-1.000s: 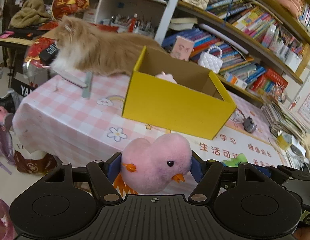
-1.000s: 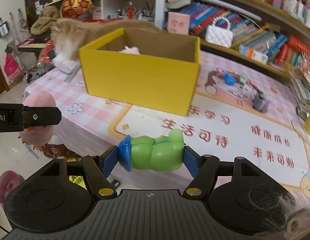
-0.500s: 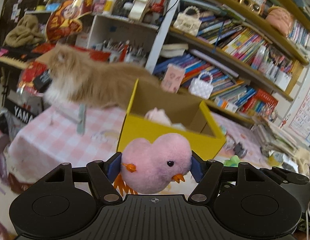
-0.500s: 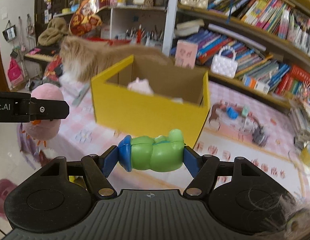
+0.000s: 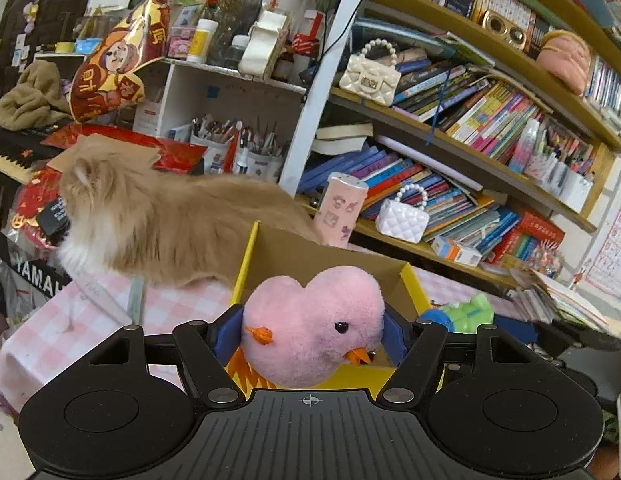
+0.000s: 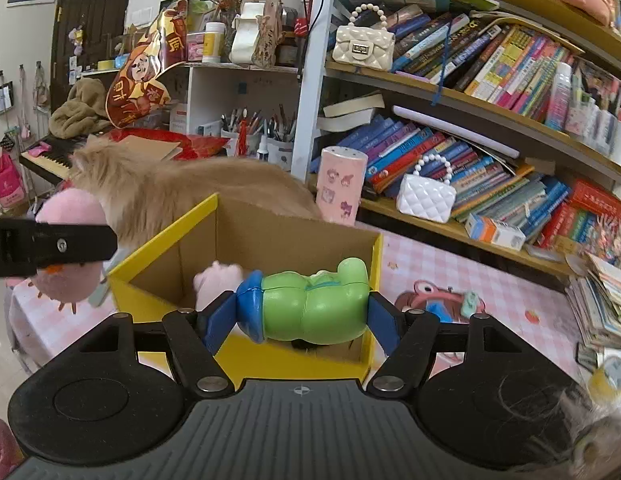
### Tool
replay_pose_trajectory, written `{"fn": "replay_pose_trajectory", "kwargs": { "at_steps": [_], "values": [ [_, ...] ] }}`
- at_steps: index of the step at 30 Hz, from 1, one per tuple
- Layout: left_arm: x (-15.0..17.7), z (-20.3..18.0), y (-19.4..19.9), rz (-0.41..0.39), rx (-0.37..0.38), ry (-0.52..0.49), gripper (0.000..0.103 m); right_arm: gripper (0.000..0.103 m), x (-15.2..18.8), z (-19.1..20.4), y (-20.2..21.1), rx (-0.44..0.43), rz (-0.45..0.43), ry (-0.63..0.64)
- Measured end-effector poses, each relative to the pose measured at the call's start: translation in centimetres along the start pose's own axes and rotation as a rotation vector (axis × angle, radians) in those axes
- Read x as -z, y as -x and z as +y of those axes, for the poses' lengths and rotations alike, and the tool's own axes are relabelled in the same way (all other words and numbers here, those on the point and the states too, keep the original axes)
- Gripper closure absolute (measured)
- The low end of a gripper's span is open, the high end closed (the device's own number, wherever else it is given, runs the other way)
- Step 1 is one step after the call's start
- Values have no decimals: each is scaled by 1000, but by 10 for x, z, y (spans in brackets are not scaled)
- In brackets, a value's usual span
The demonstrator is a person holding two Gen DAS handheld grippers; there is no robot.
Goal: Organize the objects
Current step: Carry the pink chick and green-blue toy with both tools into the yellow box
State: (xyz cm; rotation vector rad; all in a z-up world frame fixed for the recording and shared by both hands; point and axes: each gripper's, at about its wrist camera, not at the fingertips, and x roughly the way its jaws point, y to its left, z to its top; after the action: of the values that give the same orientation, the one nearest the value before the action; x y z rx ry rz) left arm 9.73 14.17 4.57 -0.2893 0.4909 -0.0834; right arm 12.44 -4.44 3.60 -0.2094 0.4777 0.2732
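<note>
Carrying: left gripper pinching pink chick, right gripper pinching green toy; next, release into yellow box (cat behind).

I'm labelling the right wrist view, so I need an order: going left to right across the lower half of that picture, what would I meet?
Pink plush chick in the left gripper → small pink toy inside the yellow box → green toy in the right gripper's jaws → cartoon print on the tablecloth → stacked papers.
</note>
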Motion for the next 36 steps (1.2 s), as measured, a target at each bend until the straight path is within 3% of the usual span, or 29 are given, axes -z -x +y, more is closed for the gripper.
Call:
{"fn": "replay_pose_trajectory", "kwargs": {
  "at_steps": [8, 24, 36],
  "values": [
    [-3, -7, -53, 49, -50, -19, 34, 35, -7, -9, -56, -32, 62, 150],
    [-3, -16, -118, 130, -159, -44, 34, 35, -4, -11, -138, -204, 213, 343],
    [4, -20, -140, 165, -229, -113, 33, 34, -6, -16, -161, -296, 341, 329]
  ]
}}
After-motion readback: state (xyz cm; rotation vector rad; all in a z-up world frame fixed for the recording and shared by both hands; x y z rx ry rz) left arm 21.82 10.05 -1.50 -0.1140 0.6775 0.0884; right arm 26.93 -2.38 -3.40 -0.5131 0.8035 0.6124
